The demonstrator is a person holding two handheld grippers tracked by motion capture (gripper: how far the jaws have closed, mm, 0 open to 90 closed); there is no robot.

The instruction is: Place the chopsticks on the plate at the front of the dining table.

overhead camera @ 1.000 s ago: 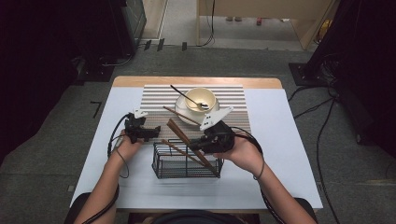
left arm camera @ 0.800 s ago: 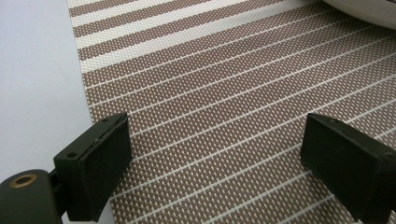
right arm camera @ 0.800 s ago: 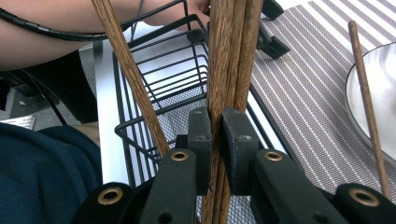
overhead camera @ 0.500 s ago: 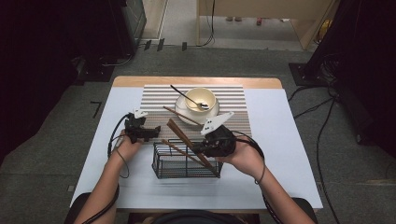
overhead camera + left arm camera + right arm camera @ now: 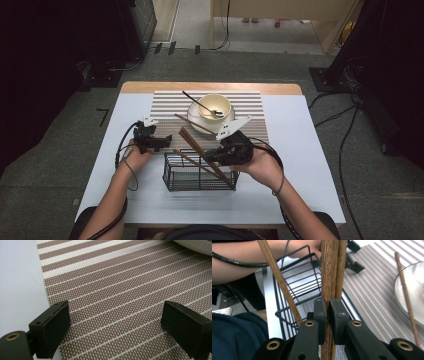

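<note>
My right gripper (image 5: 211,156) (image 5: 328,307) is shut on a pair of brown wooden chopsticks (image 5: 191,144) (image 5: 332,277). They slant from the placemat down into the black wire basket (image 5: 172,186) (image 5: 294,287) at the table's front middle. Another chopstick (image 5: 192,162) (image 5: 277,277) leans inside the basket beside them. My left gripper (image 5: 165,140) (image 5: 115,315) hangs open and empty just left of the basket, over the left edge of the striped placemat (image 5: 167,102) (image 5: 120,282).
A cream bowl (image 5: 216,106) with a black-handled spoon (image 5: 199,104) stands on a white plate (image 5: 412,290) at the back of the placemat. One more chopstick (image 5: 194,123) (image 5: 407,295) rests against that plate. White tabletop (image 5: 305,150) lies on both sides.
</note>
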